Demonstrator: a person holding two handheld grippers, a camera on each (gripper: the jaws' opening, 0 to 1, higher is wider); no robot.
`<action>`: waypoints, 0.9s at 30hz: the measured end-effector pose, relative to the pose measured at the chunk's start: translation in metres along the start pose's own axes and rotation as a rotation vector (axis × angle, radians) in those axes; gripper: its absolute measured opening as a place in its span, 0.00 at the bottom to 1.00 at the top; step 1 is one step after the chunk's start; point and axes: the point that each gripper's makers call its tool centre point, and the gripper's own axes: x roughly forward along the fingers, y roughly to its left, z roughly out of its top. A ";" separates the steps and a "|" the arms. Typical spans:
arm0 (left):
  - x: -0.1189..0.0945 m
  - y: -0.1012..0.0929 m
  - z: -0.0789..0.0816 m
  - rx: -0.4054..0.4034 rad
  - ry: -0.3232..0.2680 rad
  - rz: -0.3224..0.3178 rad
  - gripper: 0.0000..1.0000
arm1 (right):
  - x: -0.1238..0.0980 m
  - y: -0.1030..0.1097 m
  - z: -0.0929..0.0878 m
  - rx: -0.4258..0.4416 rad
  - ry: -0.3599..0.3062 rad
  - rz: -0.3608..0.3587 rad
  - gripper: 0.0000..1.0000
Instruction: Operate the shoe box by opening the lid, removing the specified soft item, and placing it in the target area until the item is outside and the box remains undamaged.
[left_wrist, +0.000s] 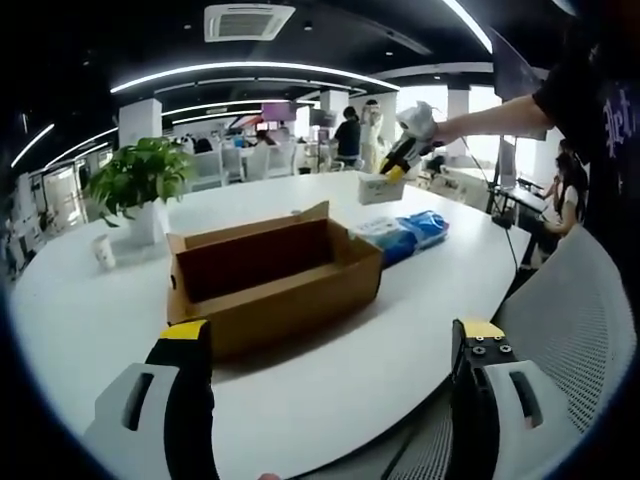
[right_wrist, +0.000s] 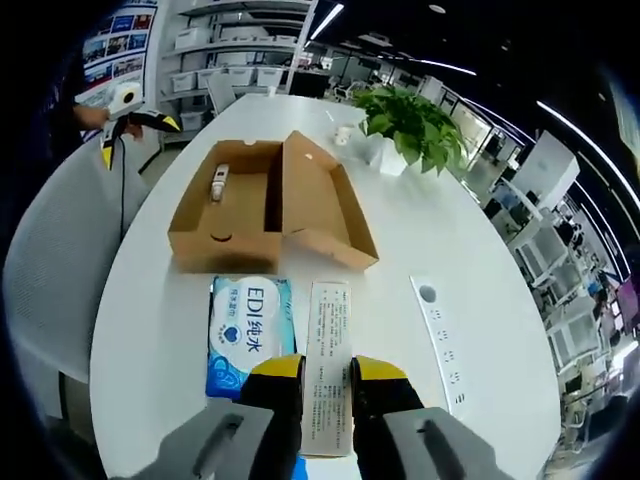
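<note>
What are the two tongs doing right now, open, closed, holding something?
Left tongs: open, holding nothing, in front of the cardboard box.
Right tongs: closed on the white packet, above the table.

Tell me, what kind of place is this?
Probably an open-plan office: a long white table with a potted plant, ceiling strip lights, and shelves of storage bins behind.
</note>
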 end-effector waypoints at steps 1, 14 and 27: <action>0.000 0.000 0.000 0.000 0.000 -0.001 0.99 | 0.000 -0.001 -0.003 -0.002 0.009 -0.002 0.13; 0.001 0.001 -0.001 -0.008 0.002 0.005 0.99 | 0.007 -0.005 -0.034 -0.017 0.089 -0.011 0.13; 0.002 0.003 -0.002 -0.017 0.010 0.013 0.99 | 0.019 -0.008 -0.065 -0.007 0.161 -0.012 0.13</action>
